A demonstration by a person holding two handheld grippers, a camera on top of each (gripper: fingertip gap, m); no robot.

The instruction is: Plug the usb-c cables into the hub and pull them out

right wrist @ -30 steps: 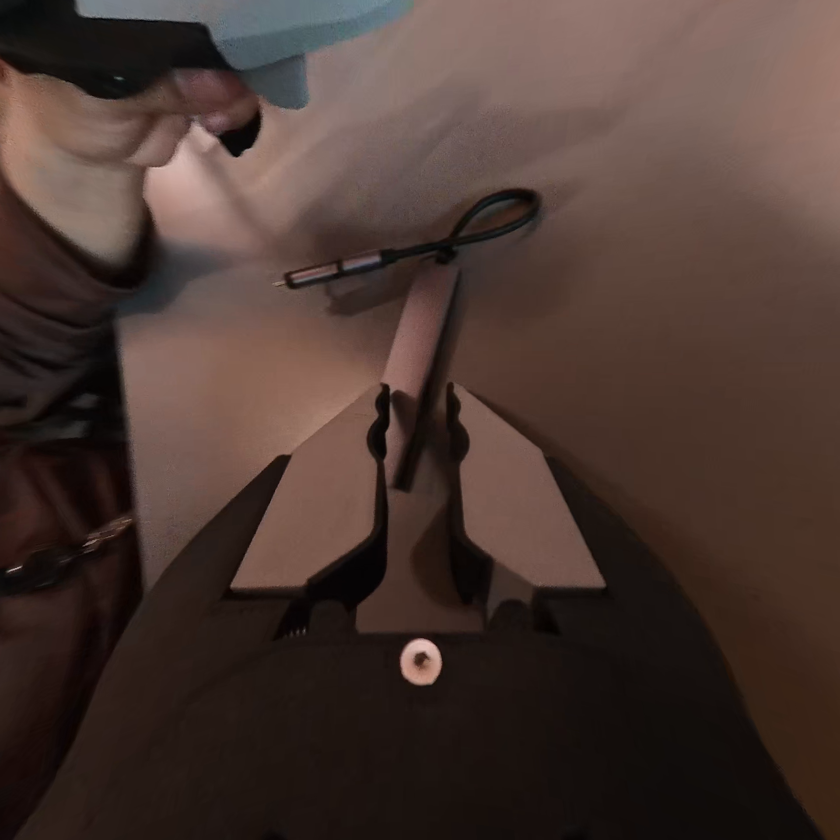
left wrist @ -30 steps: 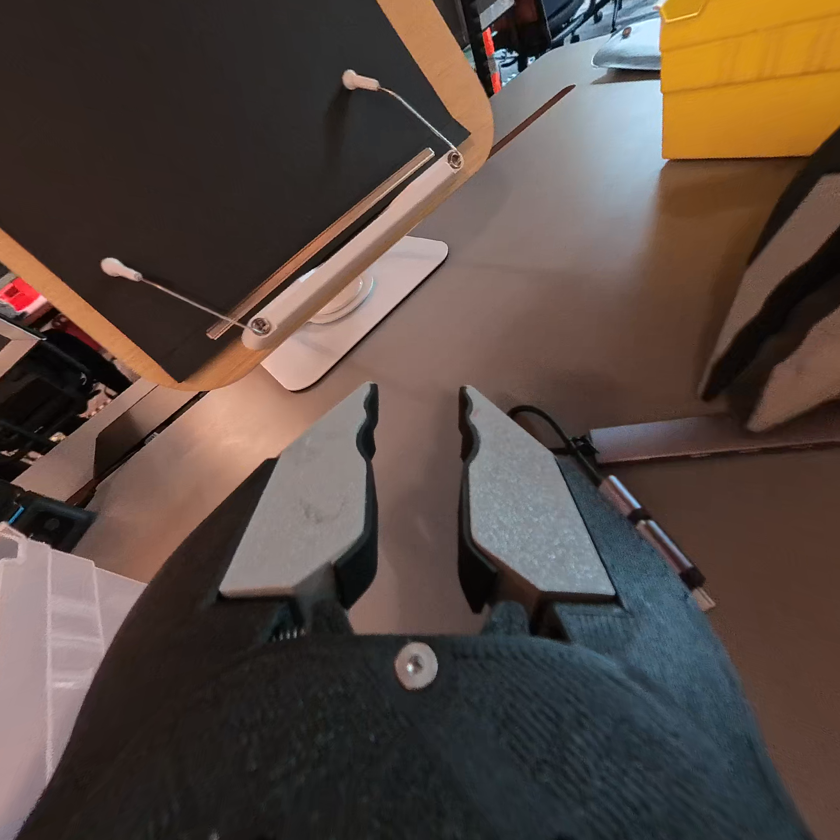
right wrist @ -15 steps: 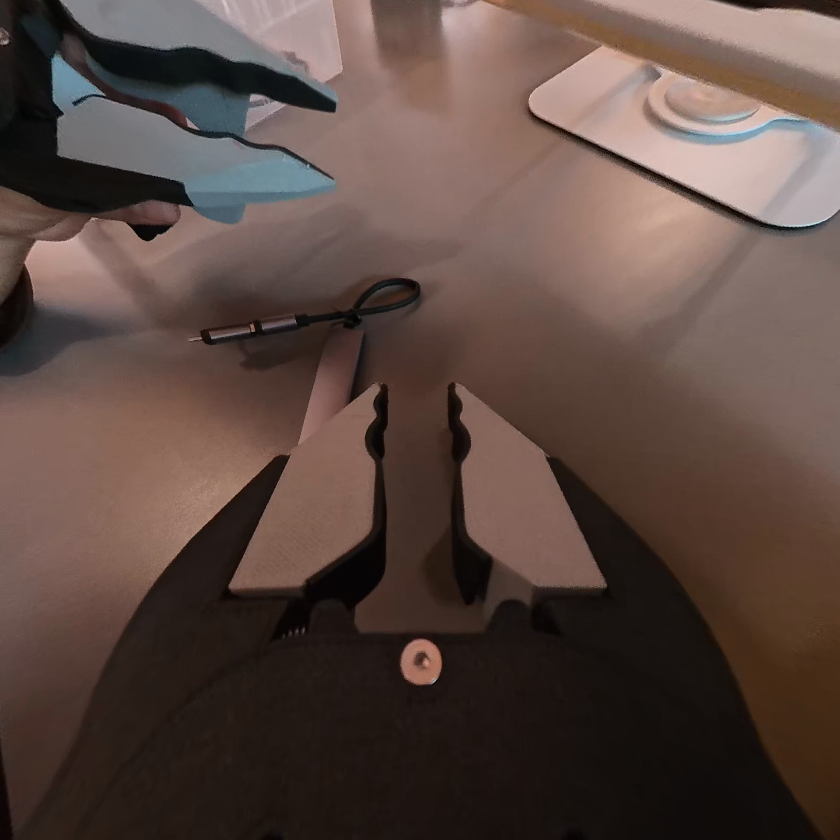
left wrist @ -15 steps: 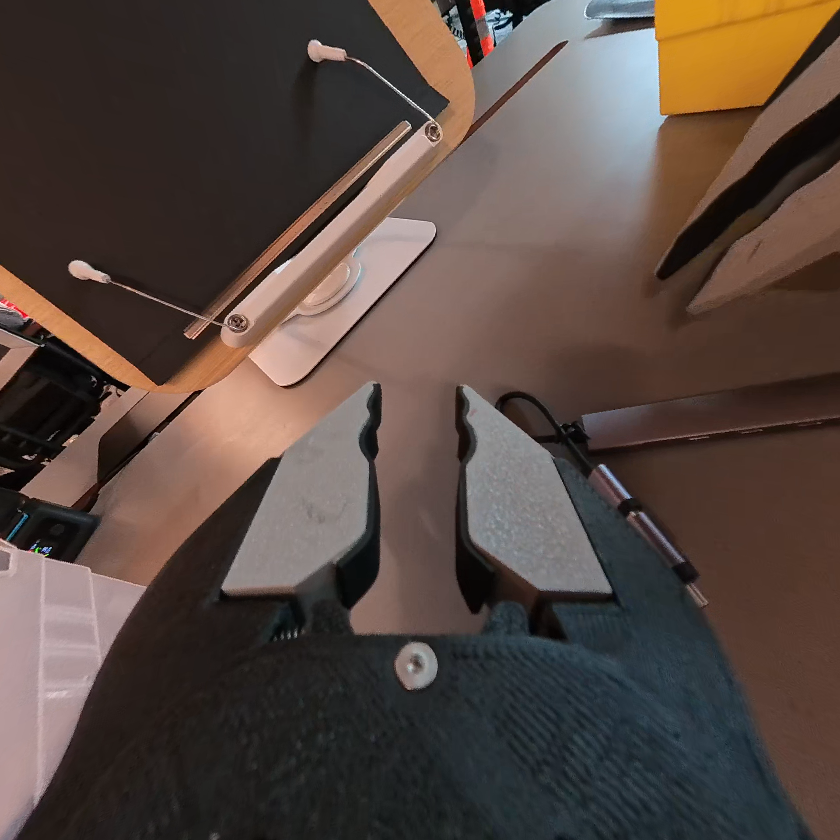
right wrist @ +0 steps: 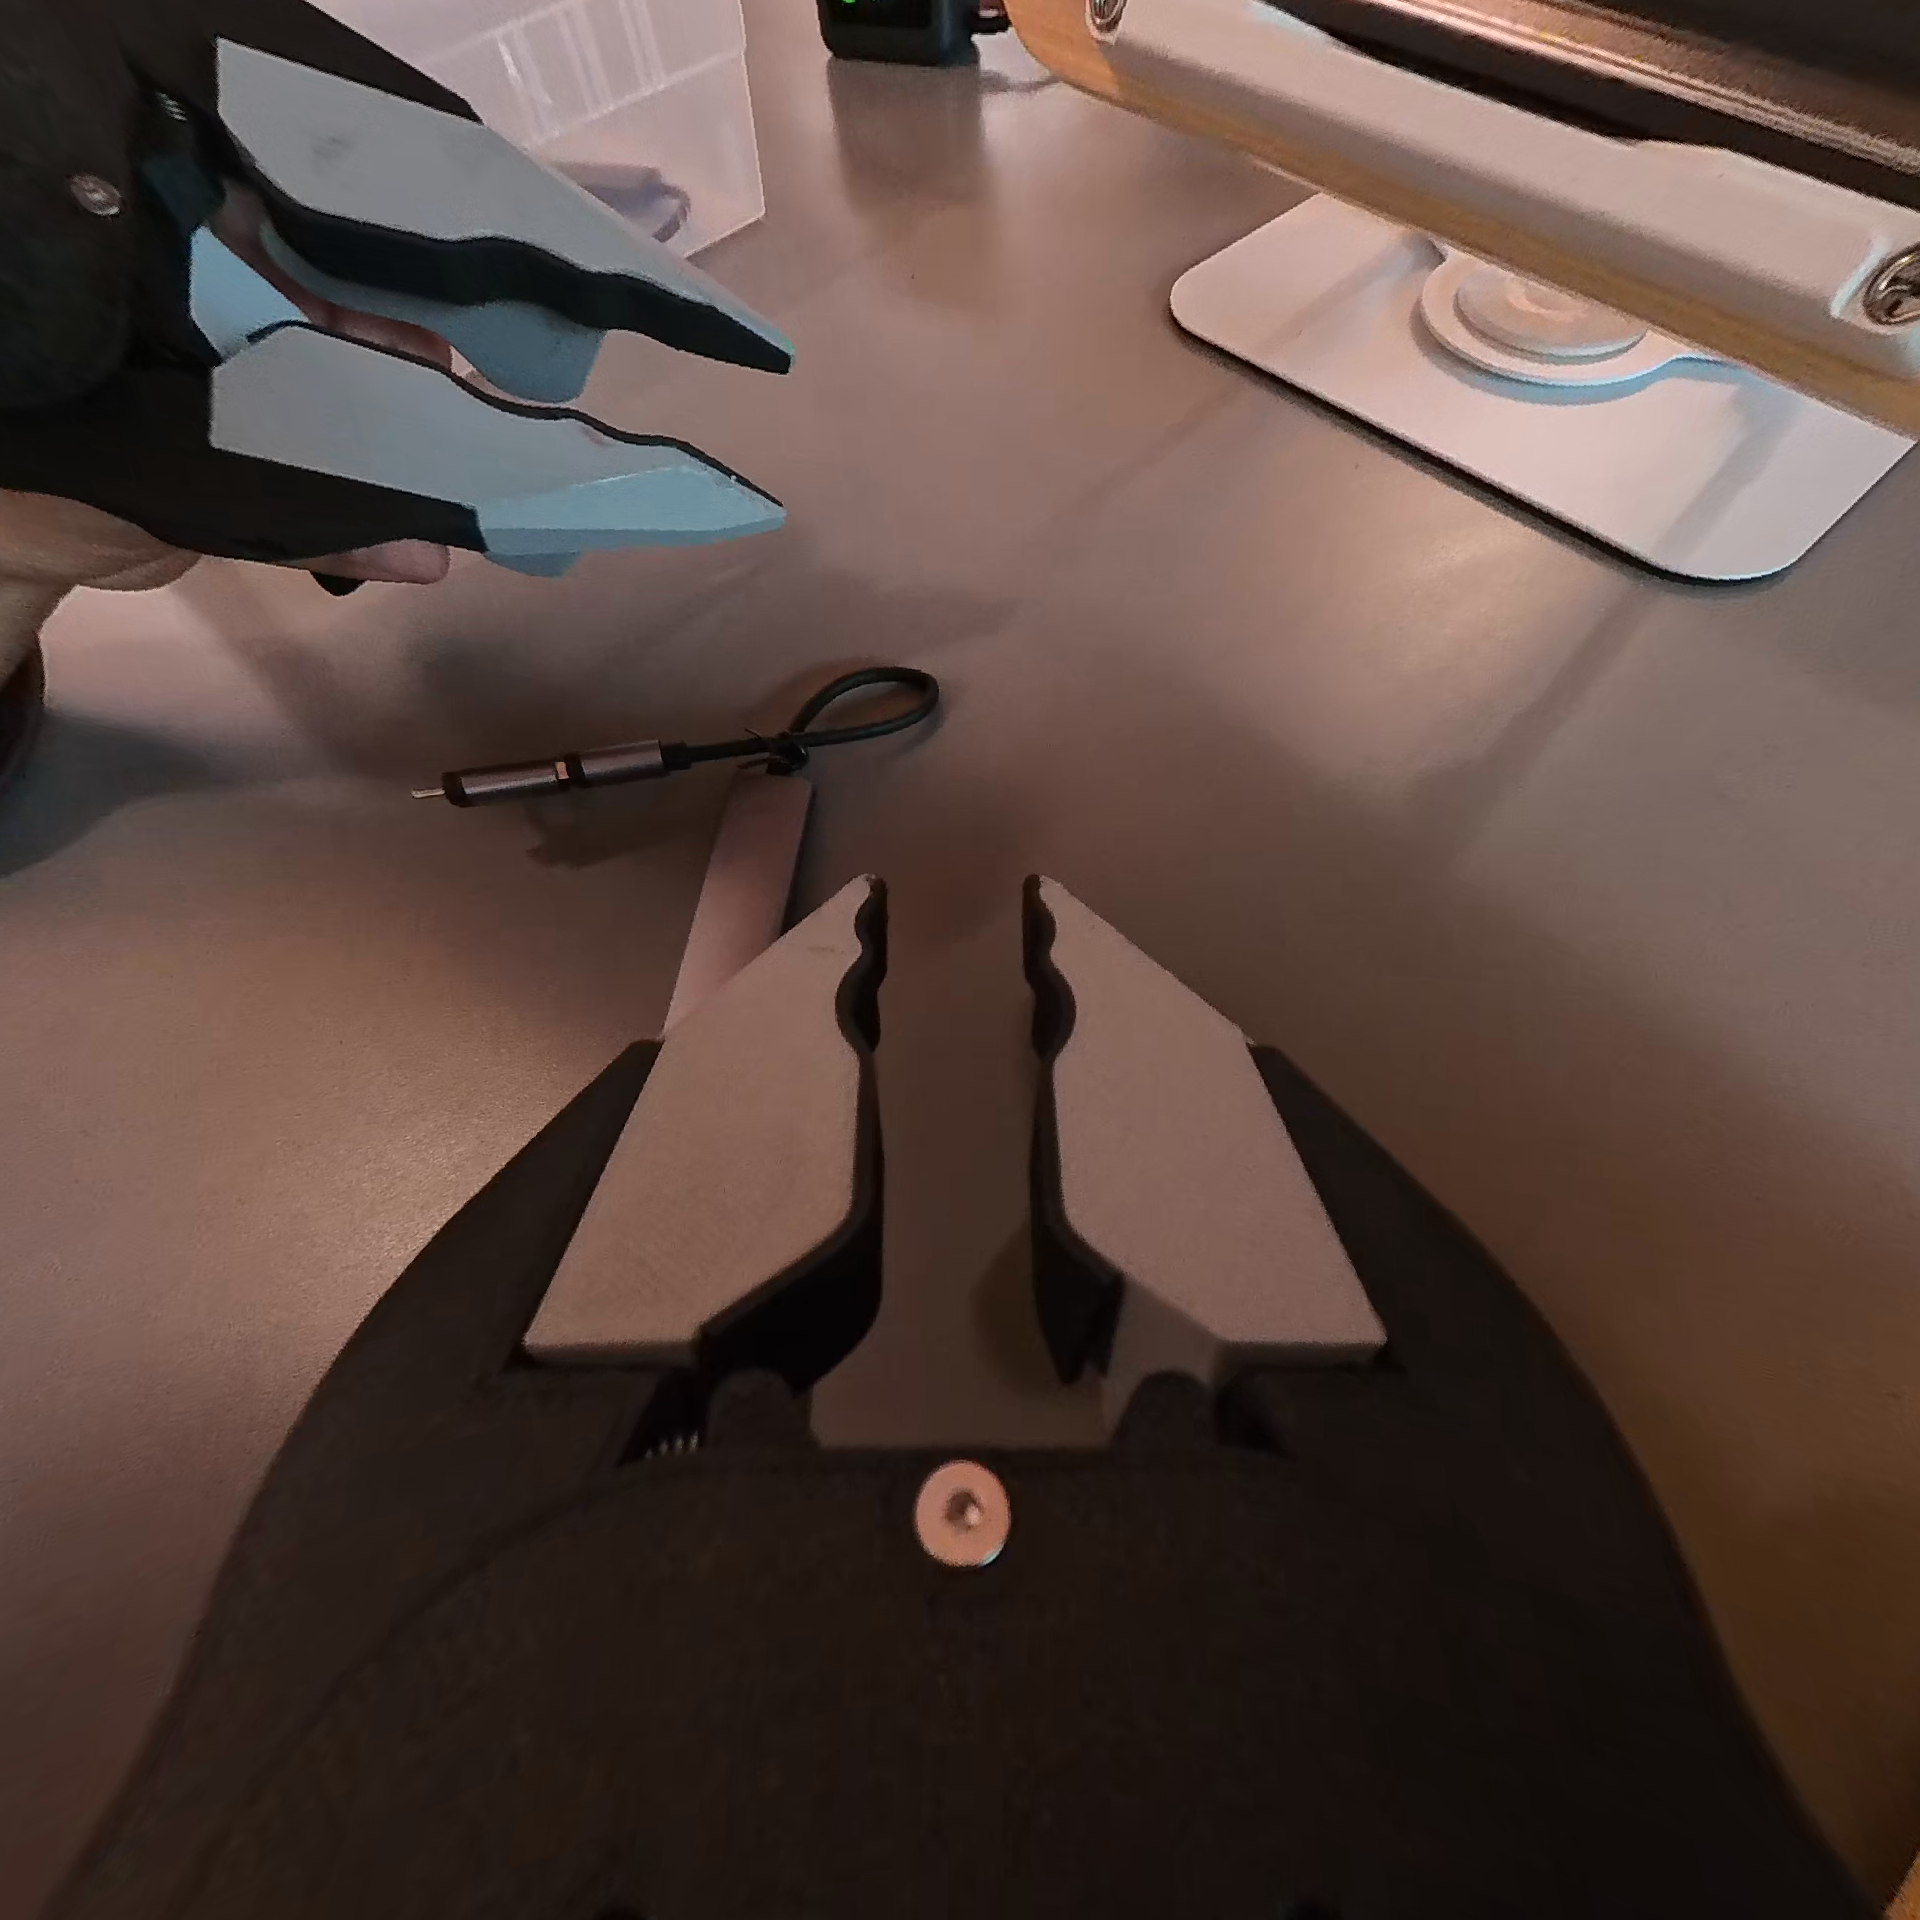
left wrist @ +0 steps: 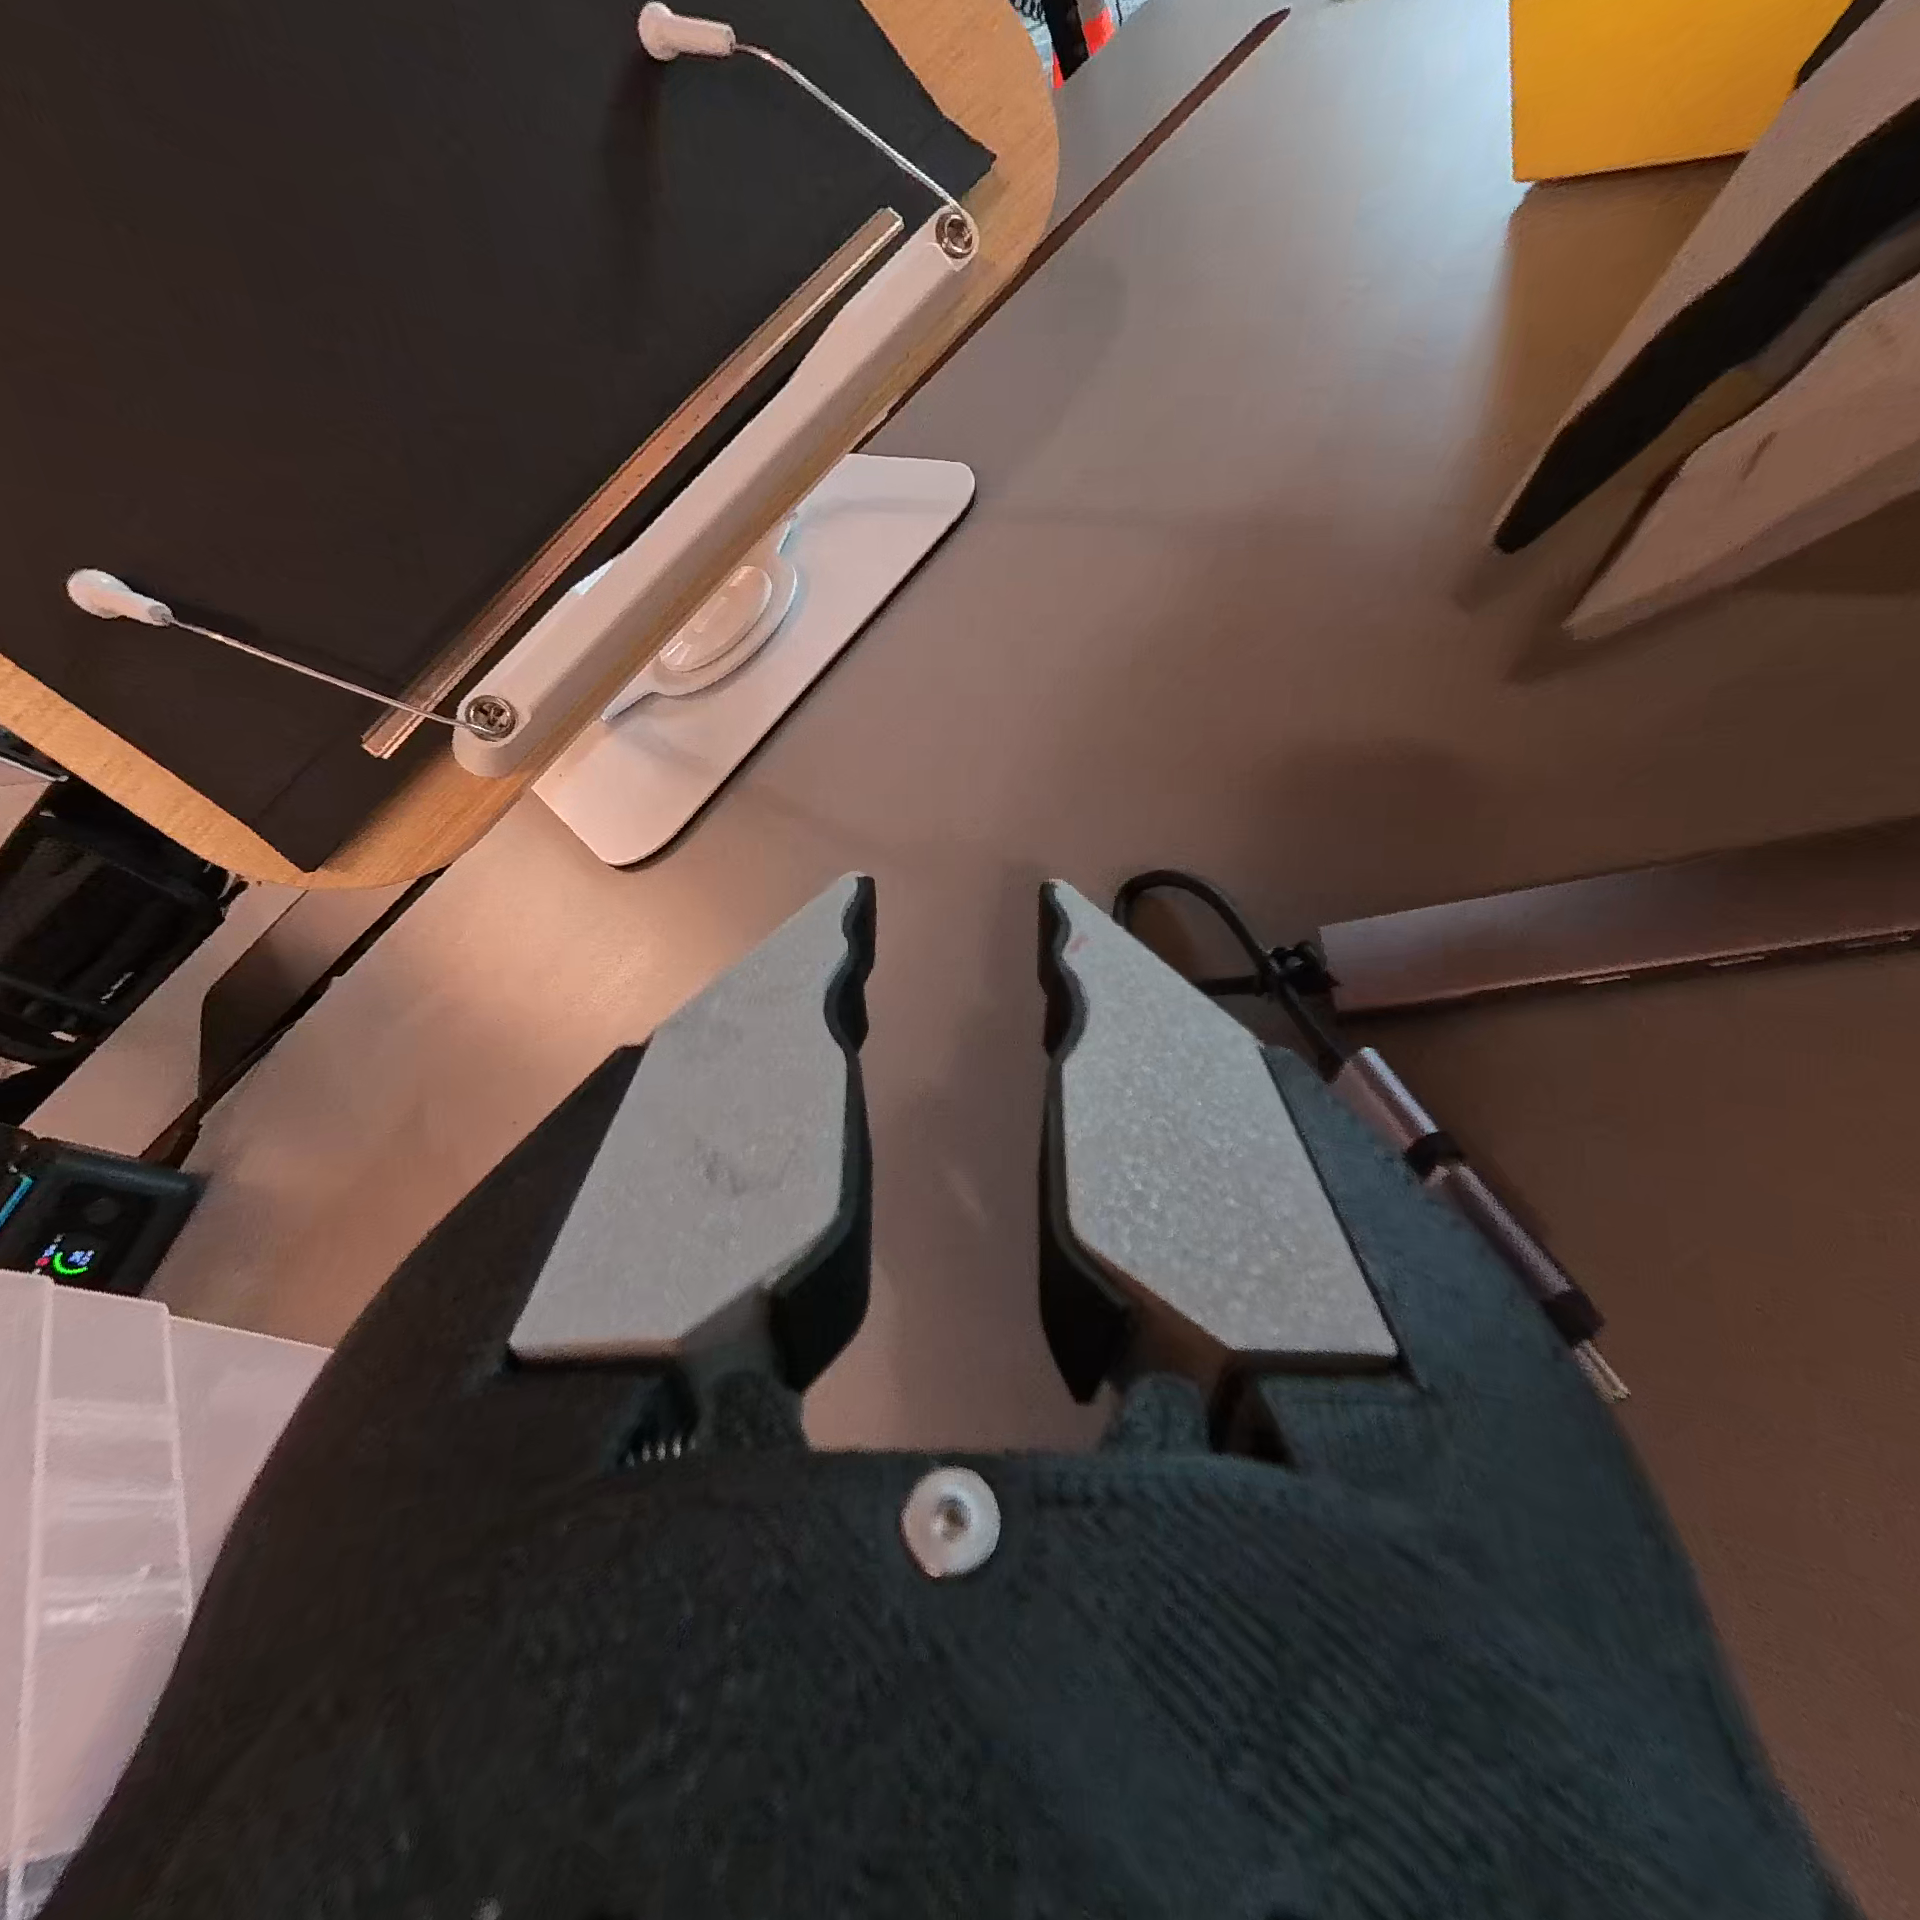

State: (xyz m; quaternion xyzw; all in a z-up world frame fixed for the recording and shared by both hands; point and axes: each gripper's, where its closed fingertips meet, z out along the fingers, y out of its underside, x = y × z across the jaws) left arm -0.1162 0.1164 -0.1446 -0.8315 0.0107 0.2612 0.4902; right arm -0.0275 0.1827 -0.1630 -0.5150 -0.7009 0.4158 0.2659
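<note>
A slim grey hub (left wrist: 1621, 945) lies flat on the brown table; in the right wrist view the hub (right wrist: 753, 873) runs under my right gripper's left finger. Its short black looped cable (right wrist: 862, 717) ends in a grey usb-c plug (right wrist: 561, 774), unplugged and lying on the table; in the left wrist view the plug (left wrist: 1475, 1216) lies just right of my left gripper. My left gripper (left wrist: 956, 904) is open and empty above the table. My right gripper (right wrist: 954, 894) is open and empty, just right of the hub. The left gripper also shows in the right wrist view (right wrist: 769, 436).
A tilted stand with a black board (left wrist: 416, 343) on a white base (left wrist: 790, 675) stands behind the hub. A yellow box (left wrist: 1642, 83) is at the far right. A clear plastic box (left wrist: 73, 1507) sits at the left. The right gripper's fingers (left wrist: 1766, 416) hang at the upper right. Tip to tip, the grippers are about 12 cm apart. The hub (right wrist: 753, 873) sits 6 cm or so from the ends of my right fingers. Seen from the left wrist view (left wrist: 1478, 948) as well. The left tips stand about 8 cm off the grey usb-c plug (right wrist: 561, 774).
My right gripper has let go of the hub, lifted and shifted right of it. The left gripper has moved slightly forward, staying open.
</note>
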